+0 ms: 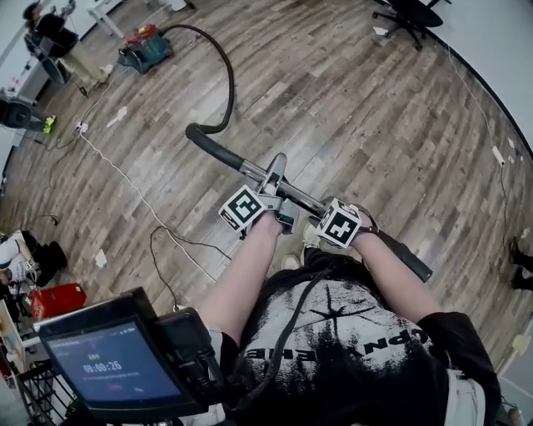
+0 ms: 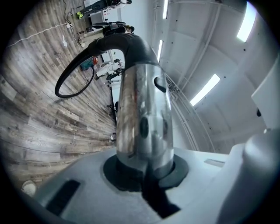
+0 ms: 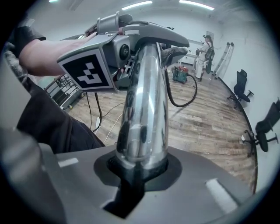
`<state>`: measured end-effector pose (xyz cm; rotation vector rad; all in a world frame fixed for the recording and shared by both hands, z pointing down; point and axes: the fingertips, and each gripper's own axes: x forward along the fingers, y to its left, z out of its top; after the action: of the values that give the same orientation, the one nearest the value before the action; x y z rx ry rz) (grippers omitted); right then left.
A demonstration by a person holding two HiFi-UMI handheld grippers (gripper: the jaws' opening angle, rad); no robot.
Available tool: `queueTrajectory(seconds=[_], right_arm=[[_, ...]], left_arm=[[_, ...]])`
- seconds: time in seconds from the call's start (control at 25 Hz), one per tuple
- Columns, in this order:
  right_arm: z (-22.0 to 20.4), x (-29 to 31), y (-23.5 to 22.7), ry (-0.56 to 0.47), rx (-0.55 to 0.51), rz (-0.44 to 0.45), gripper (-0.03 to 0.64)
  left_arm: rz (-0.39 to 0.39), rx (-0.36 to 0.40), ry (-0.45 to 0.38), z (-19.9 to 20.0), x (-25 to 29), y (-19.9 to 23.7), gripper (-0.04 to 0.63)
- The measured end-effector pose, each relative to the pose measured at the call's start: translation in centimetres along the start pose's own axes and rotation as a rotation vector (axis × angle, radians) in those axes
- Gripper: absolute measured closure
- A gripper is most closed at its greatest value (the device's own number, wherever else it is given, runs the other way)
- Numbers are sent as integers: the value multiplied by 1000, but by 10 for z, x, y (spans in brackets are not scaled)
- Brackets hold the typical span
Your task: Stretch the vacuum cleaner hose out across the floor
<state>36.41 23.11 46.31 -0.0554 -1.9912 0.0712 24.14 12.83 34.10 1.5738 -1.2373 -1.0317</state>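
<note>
Small blue screen (image 1: pixel 112 366), bottom left: timer, approx. 00:00:25. Black shirt (image 1: pixel 358 333) has white letters, too blurry to read.

Floor (image 1: pixel 375 125) open right (hose (image 1: pixel 231 83), cables (image 1: pixel 125 177) left).

vacuum cleaner (image 1: pixel 143 47) – far left | hose (image 1: pixel 225 83) – on floor (image 1: pixel 350 108), between it and tube (image 1: pixel 250 170) | chair (image 1: pixel 412 15) far right

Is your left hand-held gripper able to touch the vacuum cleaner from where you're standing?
Probably not. The left hand-held gripper is shut on the chrome wand, and the vacuum cleaner sits far off across the wood floor, at the other end of the black hose.
</note>
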Motion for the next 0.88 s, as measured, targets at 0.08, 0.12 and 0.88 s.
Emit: queueTrajectory(seconds=[0.08, 0.12, 0.88], right_arm=[[-8, 1, 13, 4, 23, -21, 543], [-14, 1, 18, 9, 37, -31, 543], [-160, -55, 49, 57, 242, -82, 541]], left_arm=[[-8, -8, 20, -11, -9, -1, 558], [-14, -14, 32, -17, -12, 0, 558], [-32, -108, 232, -189, 11, -28, 557]])
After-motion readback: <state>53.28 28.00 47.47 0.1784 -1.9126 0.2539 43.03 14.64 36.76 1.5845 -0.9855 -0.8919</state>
